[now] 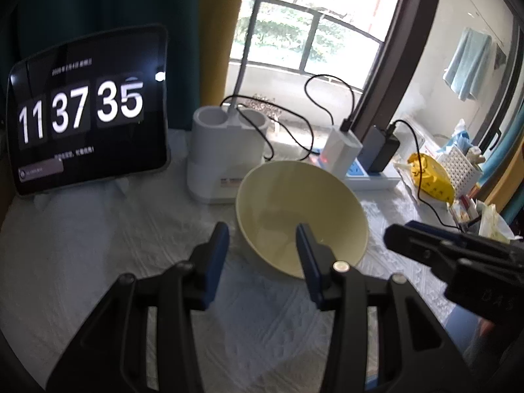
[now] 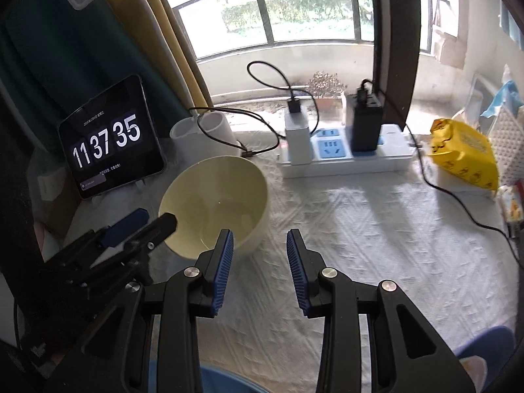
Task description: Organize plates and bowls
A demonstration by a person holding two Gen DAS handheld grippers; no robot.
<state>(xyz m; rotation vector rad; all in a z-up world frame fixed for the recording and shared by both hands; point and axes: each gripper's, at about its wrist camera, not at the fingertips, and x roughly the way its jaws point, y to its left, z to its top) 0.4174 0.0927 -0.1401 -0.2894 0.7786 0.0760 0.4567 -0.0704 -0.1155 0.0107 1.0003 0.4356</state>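
bowl (image 1: pixel 294 203) near rim: partly hidden behind left tongs (image 1: pixel 262 245).
clock tablet (image 2: pixel 109 139) small text: too small to read.
yellow packet (image 2: pixel 465 155), right of bowl: print blurred.
blue object (image 2: pixel 222 381), below bowl: cut by frame edge.

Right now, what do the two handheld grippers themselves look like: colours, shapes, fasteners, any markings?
The left gripper and the right gripper look alike: black angular frames with triangular cut-outs, round silver fasteners at the joints, and two flat fingers faced in blue. The right one's pads are finely ribbed. Seen from the left wrist, the right gripper's black body carries faint embossed letters. No cables, sleeves or hands show.
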